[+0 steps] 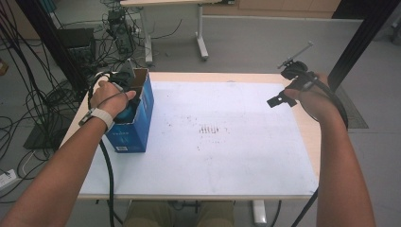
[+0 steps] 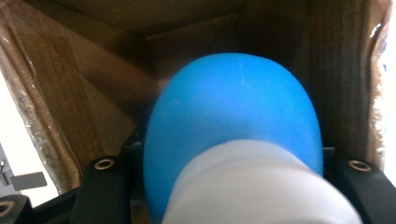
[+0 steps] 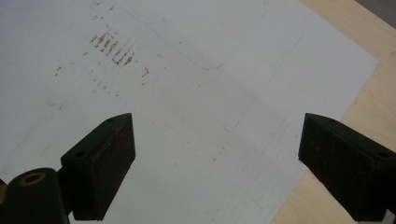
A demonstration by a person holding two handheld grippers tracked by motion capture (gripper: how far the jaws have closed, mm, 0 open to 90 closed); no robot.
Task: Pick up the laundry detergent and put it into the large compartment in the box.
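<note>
A blue carton (image 1: 135, 124) with its top open stands at the table's left side. My left gripper (image 1: 124, 105) reaches down into it, shut on a rounded blue object (image 2: 233, 107) with a white part (image 2: 257, 186) closest to the camera. The jaws press on either side of this object, and the carton's brown inner walls (image 2: 93, 84) surround it. My right gripper (image 1: 279, 100) hovers over the table's far right, open, with nothing between its black pads (image 3: 107, 163). Below it lies the white sheet (image 3: 196, 93).
A white sheet (image 1: 227, 156) covers most of the wooden table (image 1: 309, 127), with brown smudges (image 1: 208, 129) at its middle. Cables and equipment (image 1: 113, 28) clutter the floor at the back left. Black frame posts (image 1: 359, 38) stand at both far corners.
</note>
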